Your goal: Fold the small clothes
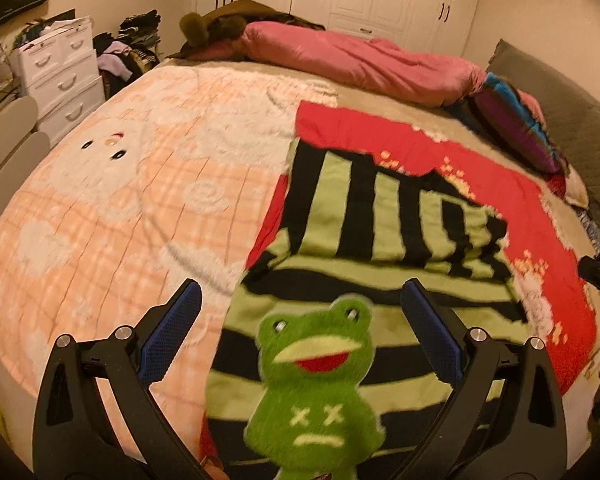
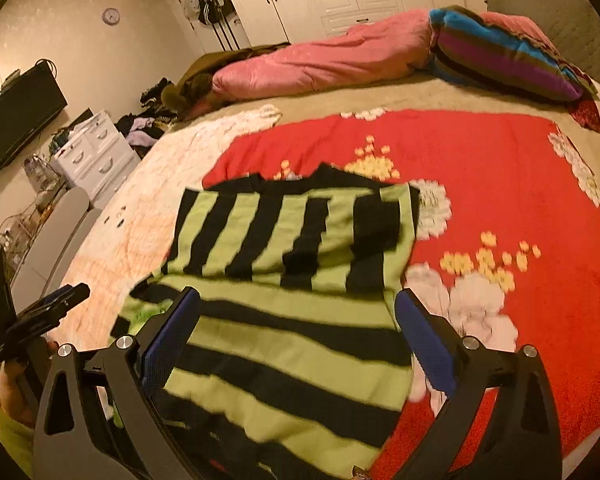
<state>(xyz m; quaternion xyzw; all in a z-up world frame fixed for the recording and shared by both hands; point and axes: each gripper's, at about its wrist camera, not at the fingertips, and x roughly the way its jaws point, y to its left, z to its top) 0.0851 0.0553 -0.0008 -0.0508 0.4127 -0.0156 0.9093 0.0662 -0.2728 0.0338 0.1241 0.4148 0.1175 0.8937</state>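
Knitwear first: a small sweater (image 2: 284,300) in fat lime-green and black stripes lies spread on the bed, partly folded, so the far half shows stripes running away from the grippers and the near half shows them running across; looks soft and a bit fuzzy. A plush green frog patch (image 1: 314,392) with a red mouth and stitched x marks sits on the near part, right between the left gripper (image 1: 302,308) fingers; that gripper's blue ribbed pads are spread wide apart and clamp nothing. The right gripper (image 2: 298,312) is the same deal, pads wide apart above the sweater's near stripes, holding nothing. Under the sweater and off to the right of it there's a red fleece blanket (image 2: 480,160) with white and yellow flowers; left of the left gripper, a peach checked blanket (image 1: 120,200) with raised white cloud shapes. Far ahead, a puffy pink duvet (image 1: 360,60) lies bunched across the bed.
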